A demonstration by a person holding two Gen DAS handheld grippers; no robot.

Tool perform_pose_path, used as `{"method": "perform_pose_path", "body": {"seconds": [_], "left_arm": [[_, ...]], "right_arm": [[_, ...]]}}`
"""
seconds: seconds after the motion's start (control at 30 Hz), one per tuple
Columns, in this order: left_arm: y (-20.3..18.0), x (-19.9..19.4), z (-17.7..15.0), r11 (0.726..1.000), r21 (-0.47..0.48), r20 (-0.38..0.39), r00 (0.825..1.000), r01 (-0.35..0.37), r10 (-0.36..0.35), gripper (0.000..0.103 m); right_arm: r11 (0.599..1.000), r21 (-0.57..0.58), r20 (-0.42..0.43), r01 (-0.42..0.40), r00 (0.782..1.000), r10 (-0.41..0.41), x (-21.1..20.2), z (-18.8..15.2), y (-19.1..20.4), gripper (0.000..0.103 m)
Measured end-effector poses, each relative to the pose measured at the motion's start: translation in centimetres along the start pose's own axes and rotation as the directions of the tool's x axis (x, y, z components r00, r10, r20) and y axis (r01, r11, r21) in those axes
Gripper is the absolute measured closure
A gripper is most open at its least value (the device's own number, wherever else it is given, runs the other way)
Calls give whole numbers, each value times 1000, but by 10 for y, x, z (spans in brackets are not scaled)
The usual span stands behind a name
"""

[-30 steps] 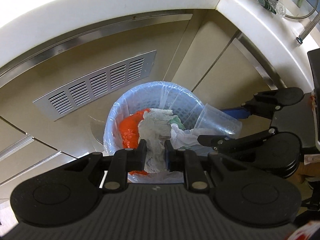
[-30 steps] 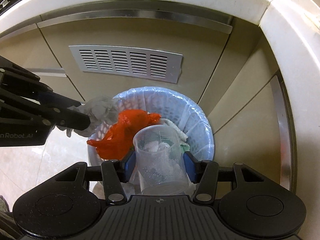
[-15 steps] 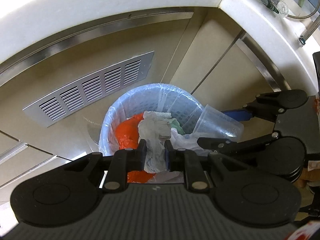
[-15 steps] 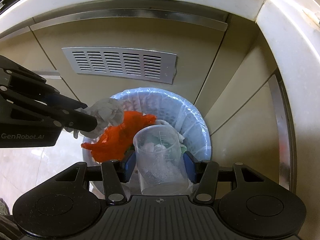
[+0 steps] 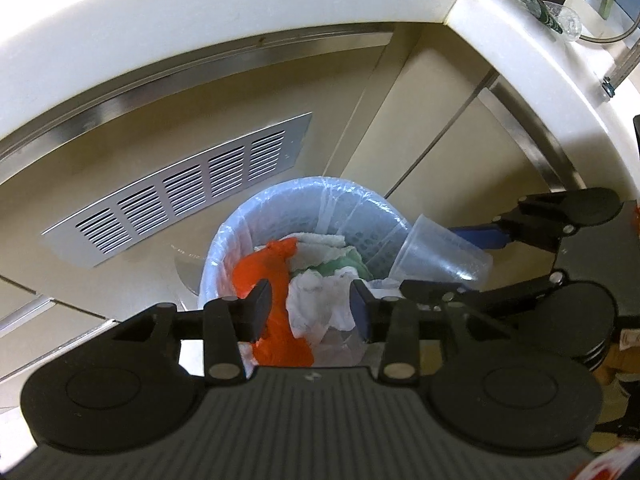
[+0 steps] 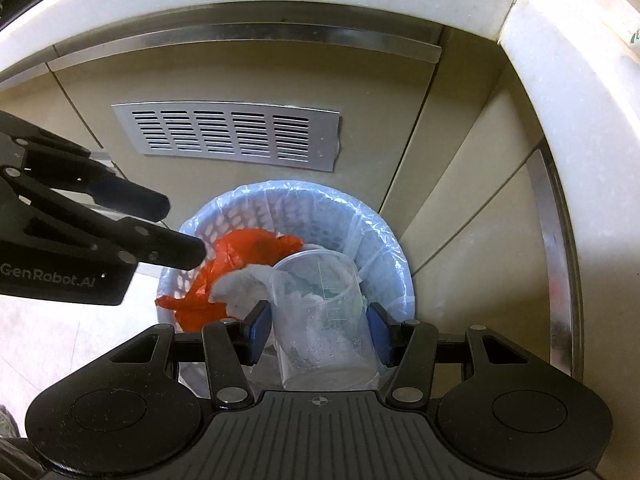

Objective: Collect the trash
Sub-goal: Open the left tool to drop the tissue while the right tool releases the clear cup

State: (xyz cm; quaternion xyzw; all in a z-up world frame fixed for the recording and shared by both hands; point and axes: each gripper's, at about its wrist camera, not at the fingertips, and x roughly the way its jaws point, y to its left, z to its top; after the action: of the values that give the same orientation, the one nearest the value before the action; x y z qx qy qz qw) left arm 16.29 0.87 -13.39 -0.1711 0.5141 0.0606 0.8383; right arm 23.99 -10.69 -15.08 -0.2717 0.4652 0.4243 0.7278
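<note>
A blue basket bin [image 5: 304, 184] [image 6: 304, 194] lined with a clear bag stands on the floor against the cabinet. It holds an orange plastic bag [image 5: 260, 276] [image 6: 240, 248], green and white scraps, and a crumpled white tissue [image 5: 316, 300] [image 6: 240, 284] lying on top. My left gripper [image 5: 310, 304] [image 6: 182, 230] hangs over the bin's left side. Its jaws are opening and nothing is between them. My right gripper [image 6: 318, 316] [image 5: 436, 260] is shut on a clear plastic measuring cup [image 6: 324, 312] [image 5: 436, 248], held over the bin's near right edge.
A metal vent grille [image 5: 180, 208] [image 6: 228, 136] is set in the beige cabinet front behind the bin. A white countertop edge [image 5: 200, 20] curves overhead, with glassware at the far right. Pale floor tile [image 6: 60, 340] lies left of the bin.
My left gripper's jaws have parted and the white tissue has dropped from them onto the trash in the bin. My right gripper keeps the cup in the same place.
</note>
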Motion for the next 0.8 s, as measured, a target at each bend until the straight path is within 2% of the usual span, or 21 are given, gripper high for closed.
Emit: {"method": "perform_pose_path", "body": {"seconds": [0.8], "left_arm": [[17,-11,-12,998,-45,-1,999,-37,37,65]], "right_arm": [[1000,7,38,-12,999,11,-7,11,5,50]]}}
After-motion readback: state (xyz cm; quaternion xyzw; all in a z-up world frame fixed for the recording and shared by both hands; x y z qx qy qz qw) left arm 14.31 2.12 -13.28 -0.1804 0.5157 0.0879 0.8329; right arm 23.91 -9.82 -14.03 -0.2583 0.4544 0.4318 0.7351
